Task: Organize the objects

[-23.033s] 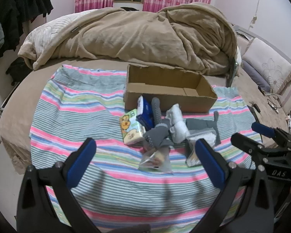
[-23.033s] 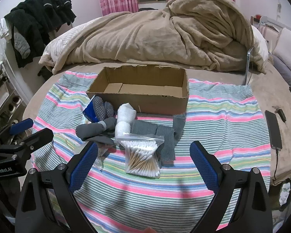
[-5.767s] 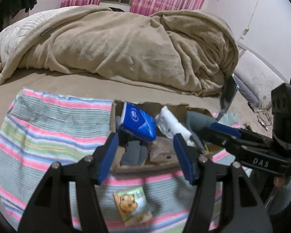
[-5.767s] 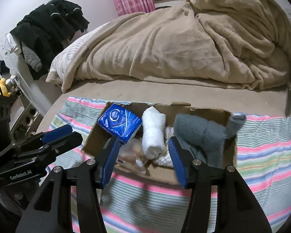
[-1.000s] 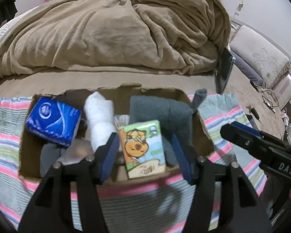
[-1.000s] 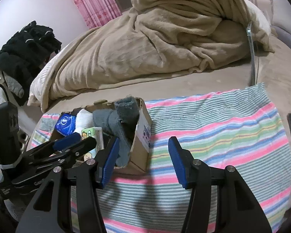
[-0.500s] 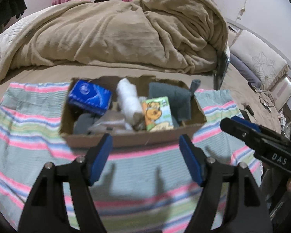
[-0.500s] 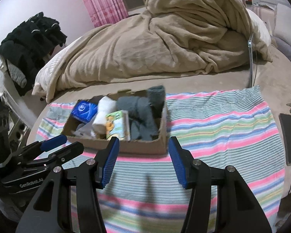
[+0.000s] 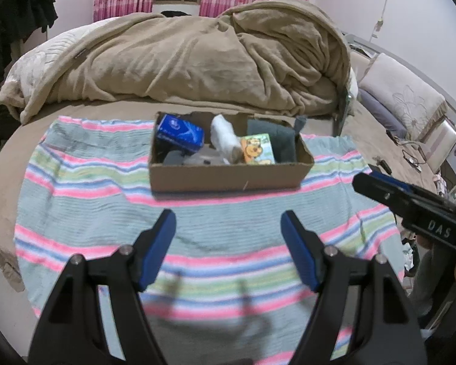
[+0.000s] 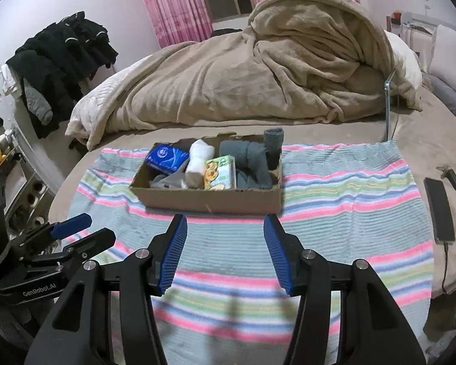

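A cardboard box stands on the striped cloth. It holds a blue tissue pack, a white rolled sock, a green cartoon tissue pack, grey socks and a clear bag. My left gripper is open and empty, well in front of the box. My right gripper is open and empty, just in front of the box.
The striped cloth covers the near bed. A beige blanket heap lies behind the box. A black phone with a cable lies at the right edge. Dark clothes hang at the left.
The left gripper let go of the green tissue pack, which now stands in the box. Both grippers have pulled back toward me and the box looks farther off.
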Available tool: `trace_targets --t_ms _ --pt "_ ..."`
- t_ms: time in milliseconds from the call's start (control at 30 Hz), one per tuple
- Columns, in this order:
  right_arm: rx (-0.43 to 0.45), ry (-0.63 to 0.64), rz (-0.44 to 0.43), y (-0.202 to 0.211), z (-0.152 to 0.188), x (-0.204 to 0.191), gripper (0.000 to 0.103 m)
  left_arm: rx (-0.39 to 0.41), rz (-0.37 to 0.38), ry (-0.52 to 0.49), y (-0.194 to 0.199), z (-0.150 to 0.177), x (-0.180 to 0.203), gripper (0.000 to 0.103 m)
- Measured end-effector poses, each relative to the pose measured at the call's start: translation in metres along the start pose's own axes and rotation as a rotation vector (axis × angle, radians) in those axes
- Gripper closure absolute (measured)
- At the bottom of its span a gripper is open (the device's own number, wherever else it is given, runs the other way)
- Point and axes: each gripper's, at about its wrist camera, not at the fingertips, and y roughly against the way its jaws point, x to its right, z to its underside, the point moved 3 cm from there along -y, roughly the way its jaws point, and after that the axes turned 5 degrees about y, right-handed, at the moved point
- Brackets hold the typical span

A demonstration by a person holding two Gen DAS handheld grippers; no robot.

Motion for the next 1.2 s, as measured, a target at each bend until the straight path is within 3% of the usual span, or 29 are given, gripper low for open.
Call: trace_targets --t_ms 500,667,800,867,1200 --pt "0.012 0.078 -0.016 0.024 0.031 -0.042 0.047 0.033 -0.068 -0.033 0.042 0.039 -0.004 0.03" --pt "0.027 0.13 -0.005 0.022 0.04 -0.052 0.047 0.088 -0.095 -0.066 0.052 0.047 -0.007 0.015" --pt "0.04 0.157 0.001 0.018 0.047 -0.056 0.046 0.109 -0.108 -0.045 0.052 0.052 -0.011 0.012" --pt "0.037 0.158 0.001 0.013 0.05 -0.056 0.039 0.116 -0.111 -0.045 0.05 0.054 -0.011 0.01" --pt "0.039 0.169 -0.004 -0.007 0.054 -0.054 0.037 0.107 -0.12 -0.028 0.026 0.05 -0.024 0.009"
